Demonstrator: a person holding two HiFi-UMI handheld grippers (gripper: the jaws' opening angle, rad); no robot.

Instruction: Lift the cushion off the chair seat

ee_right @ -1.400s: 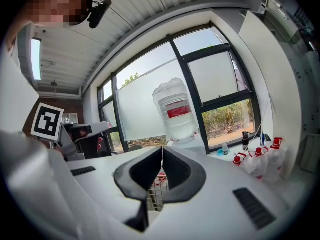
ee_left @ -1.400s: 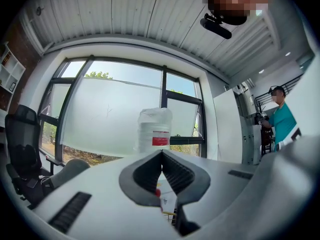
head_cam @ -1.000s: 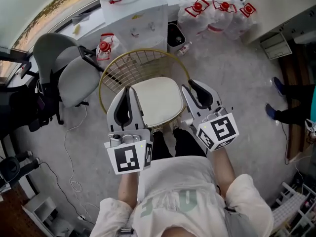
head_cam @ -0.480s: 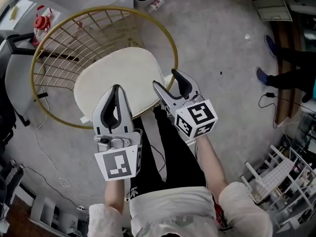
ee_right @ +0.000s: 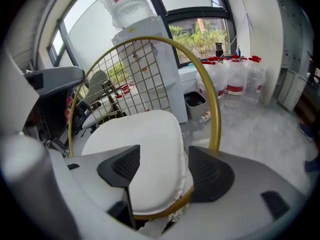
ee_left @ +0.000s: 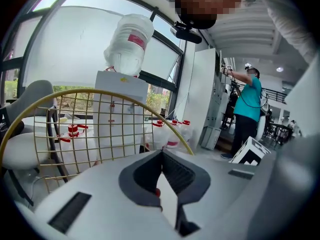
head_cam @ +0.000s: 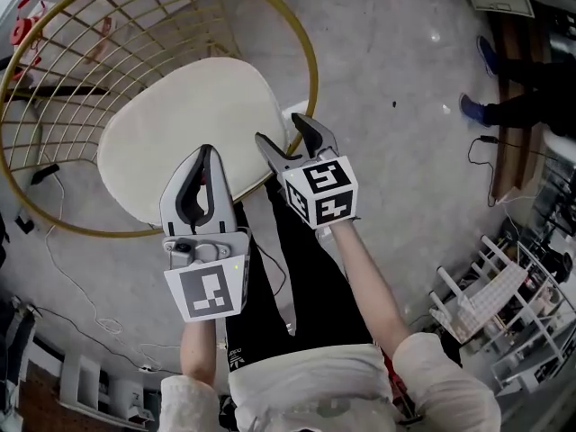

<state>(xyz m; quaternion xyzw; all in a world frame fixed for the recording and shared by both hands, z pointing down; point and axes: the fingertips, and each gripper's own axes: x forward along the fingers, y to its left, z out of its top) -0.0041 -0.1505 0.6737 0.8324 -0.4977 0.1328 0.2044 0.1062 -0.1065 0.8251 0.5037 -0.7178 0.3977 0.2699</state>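
Note:
A cream cushion [head_cam: 189, 124] lies on the seat of a gold wire chair [head_cam: 310, 70]. My left gripper [head_cam: 205, 156] hovers over the cushion's near edge with its jaws shut and nothing in them; in the left gripper view [ee_left: 161, 154] the pads meet at the tips. My right gripper [head_cam: 282, 131] is at the cushion's near right corner, its jaws opening wide. In the right gripper view [ee_right: 162, 166] the cushion [ee_right: 145, 149] and the gold rim [ee_right: 215, 114] show between the pads, untouched.
A water dispenser [ee_left: 125, 104] and large water bottles [ee_right: 230, 81] stand behind the chair. A grey office chair [ee_left: 22, 134] is at its left. A person in teal [ee_left: 247, 109] stands at the right. A white rack [head_cam: 486, 304] and floor cables [head_cam: 63, 268] lie nearby.
Both grippers have dropped towards the chair, which now fills more of the head view. The right jaws have spread from nearly shut to wide. The left jaws have stayed shut.

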